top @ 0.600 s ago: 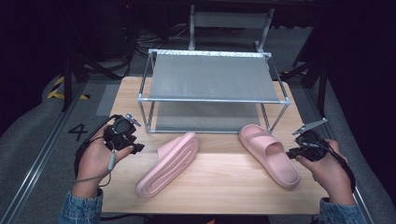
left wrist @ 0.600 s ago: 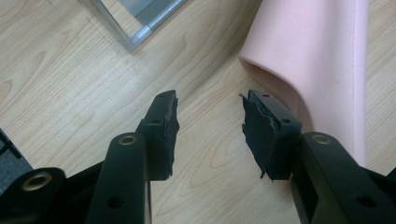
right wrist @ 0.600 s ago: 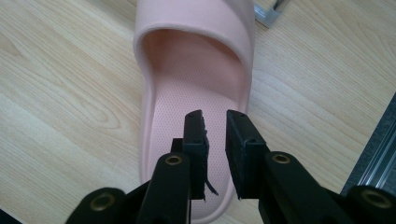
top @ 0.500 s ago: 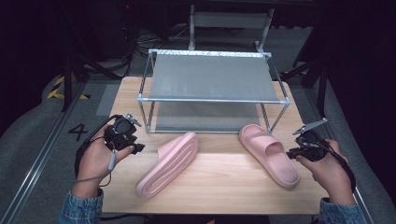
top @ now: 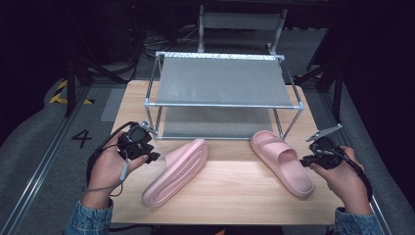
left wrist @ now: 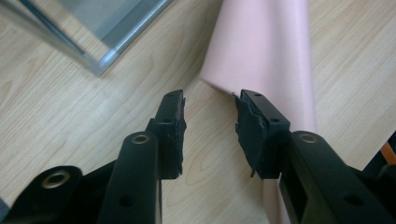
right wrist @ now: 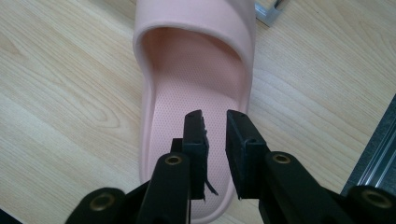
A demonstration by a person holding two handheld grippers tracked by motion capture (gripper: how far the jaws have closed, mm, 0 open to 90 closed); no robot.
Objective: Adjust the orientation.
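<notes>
Two pink slippers lie on the wooden table (top: 235, 196). The left slipper (top: 176, 171) is turned over with its sole showing; the right slipper (top: 281, 161) sits upright. My left gripper (top: 149, 155) hovers just left of the overturned slipper's toe end. In the left gripper view its jaws (left wrist: 210, 121) stand open over bare wood, with the pink sole (left wrist: 266, 51) just ahead and to the right. My right gripper (top: 307, 160) is at the right edge of the upright slipper. Its jaws (right wrist: 215, 126) stand narrowly apart above the dotted footbed (right wrist: 187, 93), gripping nothing.
A metal rack (top: 220, 81) with two grey shelves stands at the back of the table, its front legs close to both slippers. Its corner (left wrist: 105, 58) shows in the left gripper view, a foot (right wrist: 268, 11) in the right gripper view. The table's front strip is bare wood.
</notes>
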